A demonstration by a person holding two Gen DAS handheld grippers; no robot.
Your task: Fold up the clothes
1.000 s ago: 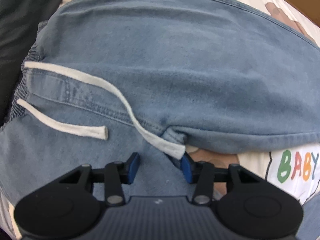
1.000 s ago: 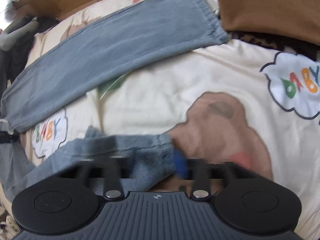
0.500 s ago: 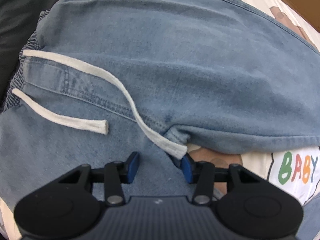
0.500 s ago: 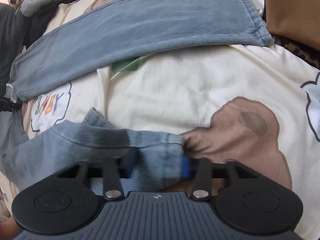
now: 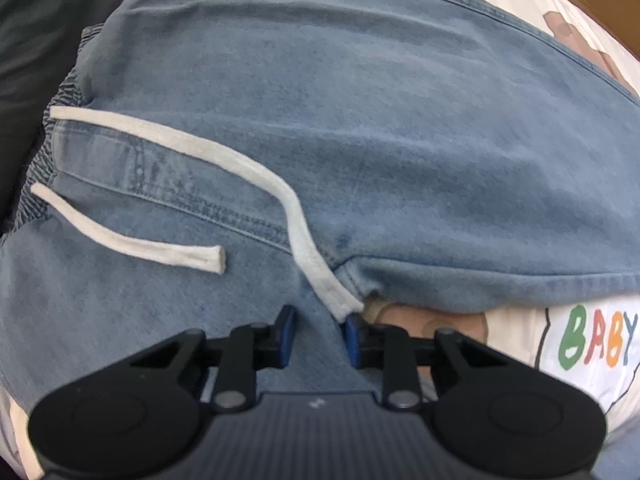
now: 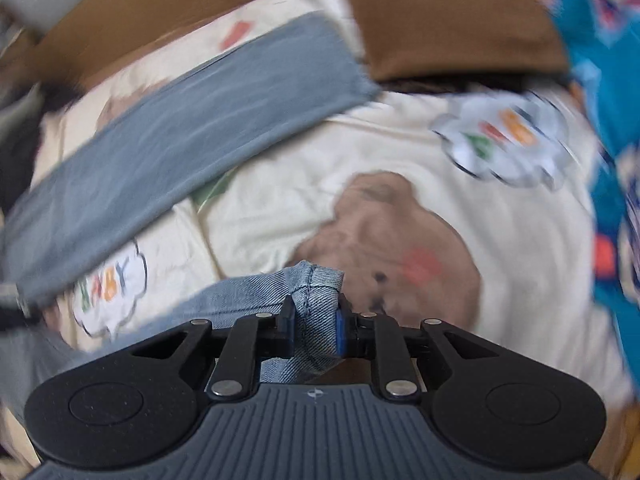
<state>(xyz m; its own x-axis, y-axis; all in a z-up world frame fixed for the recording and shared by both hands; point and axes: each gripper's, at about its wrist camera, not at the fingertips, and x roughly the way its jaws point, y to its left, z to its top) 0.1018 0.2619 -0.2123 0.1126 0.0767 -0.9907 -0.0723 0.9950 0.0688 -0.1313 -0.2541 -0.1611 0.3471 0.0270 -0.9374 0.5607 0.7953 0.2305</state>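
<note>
Right gripper jaws clamped on bunched hem of denim trousers. Left gripper jaws parted, straddling denim near crotch; white drawstring end just ahead.

Cream bedsheet with cartoon print fills frame centre, right wrist view. Brown bear-face print mid-frame; white cloud print with coloured letters upper right. Brown fabric top. Bright blue patterned fabric right edge, blurred.

White cloud print reading "BABY" lower right, left wrist view. Dark fabric upper left.
</note>
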